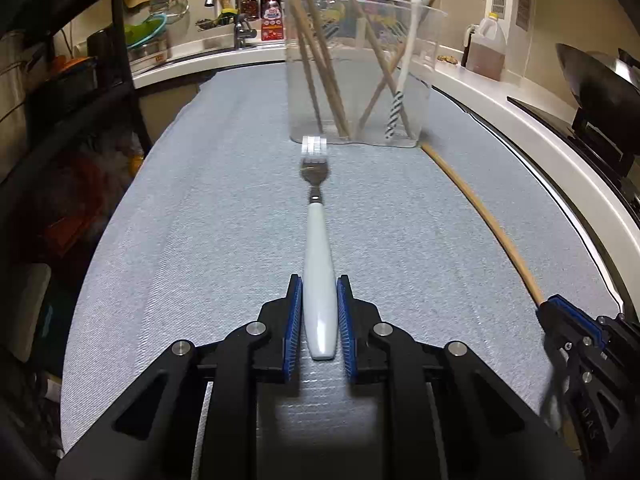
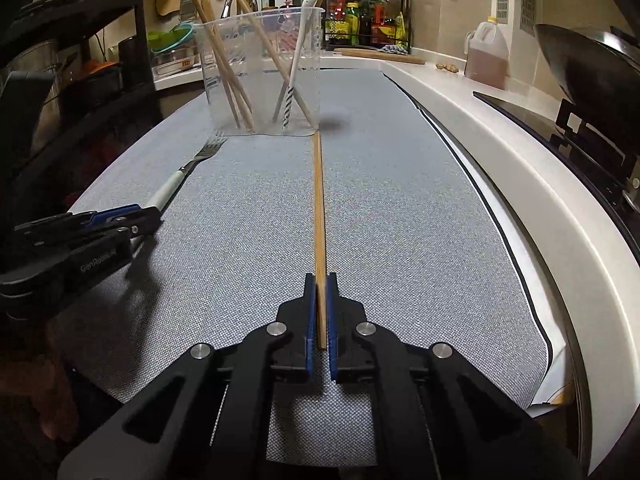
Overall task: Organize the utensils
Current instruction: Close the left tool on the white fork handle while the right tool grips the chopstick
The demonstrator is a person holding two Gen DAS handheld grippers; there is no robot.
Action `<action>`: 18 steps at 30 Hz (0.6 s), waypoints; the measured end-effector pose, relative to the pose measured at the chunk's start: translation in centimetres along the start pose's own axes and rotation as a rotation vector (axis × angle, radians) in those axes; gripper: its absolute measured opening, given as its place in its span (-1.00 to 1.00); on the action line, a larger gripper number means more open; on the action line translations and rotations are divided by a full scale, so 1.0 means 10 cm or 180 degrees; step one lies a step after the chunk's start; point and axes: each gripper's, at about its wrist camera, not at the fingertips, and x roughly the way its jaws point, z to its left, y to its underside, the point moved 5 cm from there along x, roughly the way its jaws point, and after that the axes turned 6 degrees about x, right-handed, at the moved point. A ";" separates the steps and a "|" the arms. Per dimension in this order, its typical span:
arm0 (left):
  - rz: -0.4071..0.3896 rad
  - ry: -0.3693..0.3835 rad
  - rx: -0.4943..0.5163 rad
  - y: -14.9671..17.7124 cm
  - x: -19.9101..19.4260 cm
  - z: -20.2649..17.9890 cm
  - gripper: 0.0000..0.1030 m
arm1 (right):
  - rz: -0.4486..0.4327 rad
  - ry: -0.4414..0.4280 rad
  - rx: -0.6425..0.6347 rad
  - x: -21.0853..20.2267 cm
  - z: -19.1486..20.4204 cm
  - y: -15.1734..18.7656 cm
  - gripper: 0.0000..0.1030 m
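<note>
fork (image 1: pixel 316 208) left of chopstick (image 1: pixel 480 208), before container (image 1: pixel 360 80)

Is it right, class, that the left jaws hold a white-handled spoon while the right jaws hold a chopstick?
Not quite. The left gripper holds a white-handled fork, its prongs plain in the left wrist view. The right gripper does hold a chopstick.

"GenRobot" on the left hand-held gripper (image 2: pixel 154 216) body.
</note>
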 end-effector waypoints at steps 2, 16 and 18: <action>-0.0021 -0.0016 0.0010 0.04 -0.03 0.05 -0.65 | 0.0005 -0.0011 0.0007 0.00 0.00 0.00 -0.90; -0.0130 0.0005 -0.0040 0.32 -0.29 0.40 -0.64 | 0.0018 -0.0120 0.0010 0.02 0.12 -0.01 -0.82; -0.0145 -0.0006 -0.0040 0.31 -0.27 0.40 -0.64 | 0.0016 -0.0117 0.0017 0.02 0.12 -0.01 -0.79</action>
